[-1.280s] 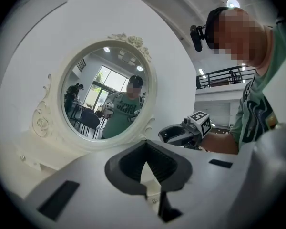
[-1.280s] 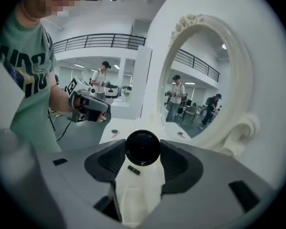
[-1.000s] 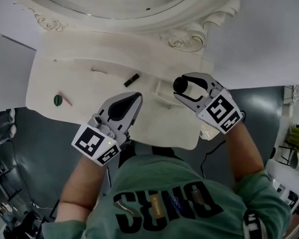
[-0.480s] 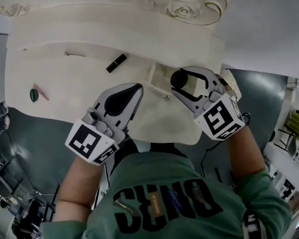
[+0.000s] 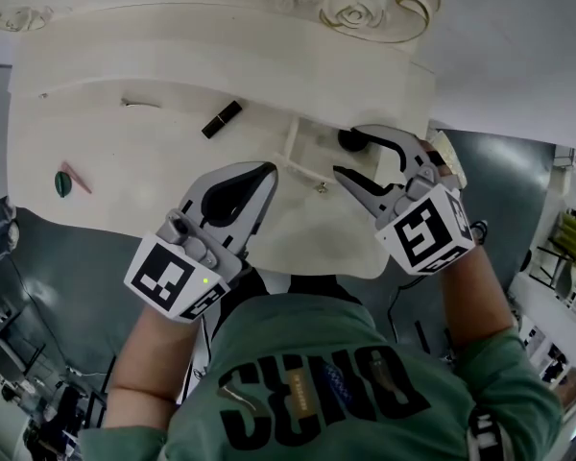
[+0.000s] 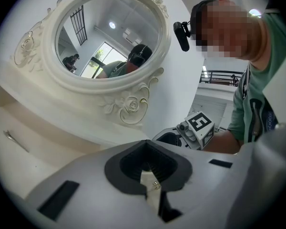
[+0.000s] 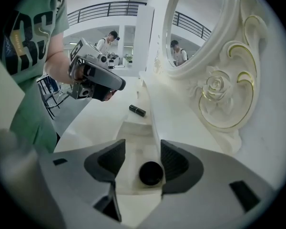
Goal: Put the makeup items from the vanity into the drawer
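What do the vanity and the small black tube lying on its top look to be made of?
The vanity looks like cream-painted wood or moulded resin. The finish is matte, and the carved rose scrolls have gilt edging. The black tube is probably glossy plastic and resembles a lipstick, but it is too small to be sure.

Vanity: one. Oval mirror: one. Open drawer: one. Round black jar: one. Black lipstick tube: one, ten o'clock of drawer. Green-and-pink item: one. Grippers: two, left gripper and right gripper.
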A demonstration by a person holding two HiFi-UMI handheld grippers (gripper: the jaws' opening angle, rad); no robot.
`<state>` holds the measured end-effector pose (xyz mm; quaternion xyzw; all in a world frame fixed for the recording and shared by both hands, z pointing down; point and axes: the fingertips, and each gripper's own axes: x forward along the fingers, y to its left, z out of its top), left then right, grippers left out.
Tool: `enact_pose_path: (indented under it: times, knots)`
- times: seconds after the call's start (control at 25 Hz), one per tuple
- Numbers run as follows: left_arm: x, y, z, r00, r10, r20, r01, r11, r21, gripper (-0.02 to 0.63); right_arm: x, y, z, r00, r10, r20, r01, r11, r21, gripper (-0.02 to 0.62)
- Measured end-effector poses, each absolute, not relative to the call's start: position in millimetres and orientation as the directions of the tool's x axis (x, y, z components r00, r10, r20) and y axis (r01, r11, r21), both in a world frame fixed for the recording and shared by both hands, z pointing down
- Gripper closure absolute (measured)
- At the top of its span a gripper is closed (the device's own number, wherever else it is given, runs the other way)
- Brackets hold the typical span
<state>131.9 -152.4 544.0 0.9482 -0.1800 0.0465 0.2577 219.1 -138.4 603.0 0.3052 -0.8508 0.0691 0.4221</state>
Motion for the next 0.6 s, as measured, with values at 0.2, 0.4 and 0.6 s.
enact_pose_path:
  times: [0.2,0.4,0.6]
  knots:
    - [127.5,-146.5,539.2,0.928,-0.326,0.18,-0.372,-0.801,0.469,0.598,218.4,-139.3,585.4,-0.479,-0.493,0.726,-0.608,0.783,0.131,0.353]
    - [114.3,-144.2,513.5,0.919,-0.358,0.164,-0.393,-0.808,0.439,0.598,206.0,-138.7,551.6,-0.554,-0.519,0.651,-0.644,0.763,0.061,0.375]
    - [85.2,-142.5,459.9,0.901,-0.414,0.129,-0.43,-0.811,0.397,0.598,187.7,-139.8,490.0,-0.63,-0.563,0.535,-0.674,0.739,-0.016,0.4]
